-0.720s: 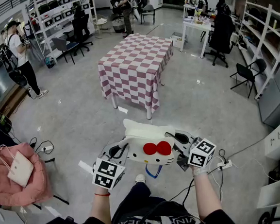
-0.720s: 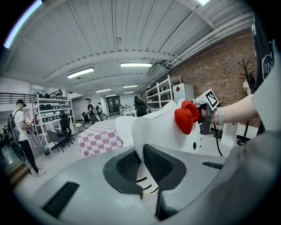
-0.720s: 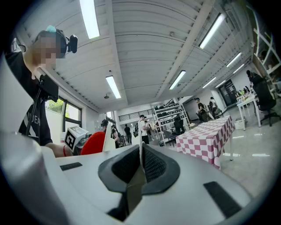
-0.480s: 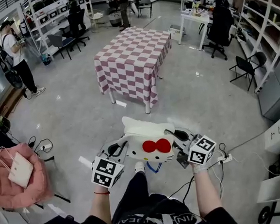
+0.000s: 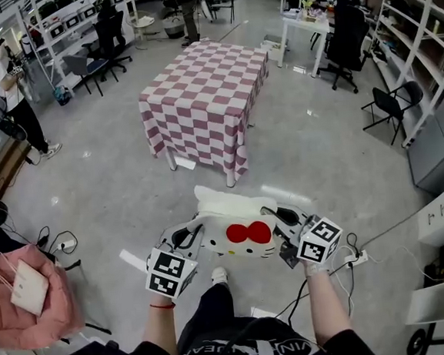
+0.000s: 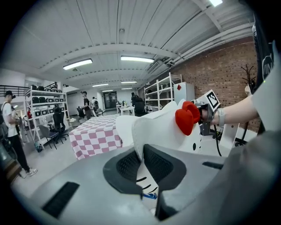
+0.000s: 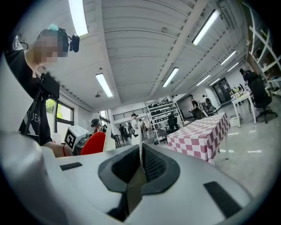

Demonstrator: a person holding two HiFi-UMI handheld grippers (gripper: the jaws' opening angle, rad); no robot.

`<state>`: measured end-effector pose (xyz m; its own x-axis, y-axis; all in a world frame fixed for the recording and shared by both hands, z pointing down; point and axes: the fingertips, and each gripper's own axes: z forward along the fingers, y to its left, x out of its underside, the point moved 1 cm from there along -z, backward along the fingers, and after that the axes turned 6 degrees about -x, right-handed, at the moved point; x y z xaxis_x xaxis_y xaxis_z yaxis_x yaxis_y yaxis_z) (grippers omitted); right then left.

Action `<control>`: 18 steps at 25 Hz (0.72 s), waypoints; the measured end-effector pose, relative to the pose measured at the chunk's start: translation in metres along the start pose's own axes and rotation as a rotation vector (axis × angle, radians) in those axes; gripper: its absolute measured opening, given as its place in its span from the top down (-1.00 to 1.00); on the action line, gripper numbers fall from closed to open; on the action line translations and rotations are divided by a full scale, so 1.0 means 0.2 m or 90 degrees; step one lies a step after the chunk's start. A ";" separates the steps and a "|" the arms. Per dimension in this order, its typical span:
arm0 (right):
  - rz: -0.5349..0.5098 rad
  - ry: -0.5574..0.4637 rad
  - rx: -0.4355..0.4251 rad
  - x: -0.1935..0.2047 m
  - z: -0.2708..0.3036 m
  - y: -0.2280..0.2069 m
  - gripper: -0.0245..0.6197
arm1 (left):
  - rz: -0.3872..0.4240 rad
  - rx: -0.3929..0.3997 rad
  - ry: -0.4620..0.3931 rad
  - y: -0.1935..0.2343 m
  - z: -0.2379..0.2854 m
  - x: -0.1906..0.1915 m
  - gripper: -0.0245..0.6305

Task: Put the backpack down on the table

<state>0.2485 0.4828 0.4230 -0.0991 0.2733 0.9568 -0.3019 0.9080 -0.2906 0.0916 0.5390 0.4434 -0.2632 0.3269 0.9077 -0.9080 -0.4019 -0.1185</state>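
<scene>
Two clamps: left gripper (image 5: 190, 234) and right gripper (image 5: 281, 220) pinch the backpack (image 5: 236, 210) between them.

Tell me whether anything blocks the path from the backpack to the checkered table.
Nothing visible does. Only open floor lies between the backpack, held by the left gripper and right gripper, and the table. Chairs stand off to the sides.

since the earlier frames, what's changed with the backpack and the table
The checked table has drifted left and looks slightly nearer in the head view, so the person seems to be walking toward it. Nothing was taken or released: the left gripper and right gripper stay shut on the white backpack, held off the floor.
</scene>
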 end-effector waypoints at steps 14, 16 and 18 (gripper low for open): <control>0.013 -0.008 0.011 -0.16 0.47 -0.56 0.89 | 0.001 0.019 -0.001 0.53 0.52 -0.16 0.85; 0.018 -0.010 0.014 -0.16 0.53 -0.62 0.89 | 0.003 0.020 0.001 0.59 0.58 -0.17 0.85; 0.020 -0.011 0.016 -0.17 0.58 -0.68 0.89 | 0.007 0.024 0.002 0.65 0.64 -0.17 0.85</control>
<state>0.1836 0.3141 0.4300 -0.1252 0.2957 0.9470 -0.3228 0.8905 -0.3207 0.0243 0.3666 0.4478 -0.2737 0.3253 0.9051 -0.8925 -0.4366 -0.1130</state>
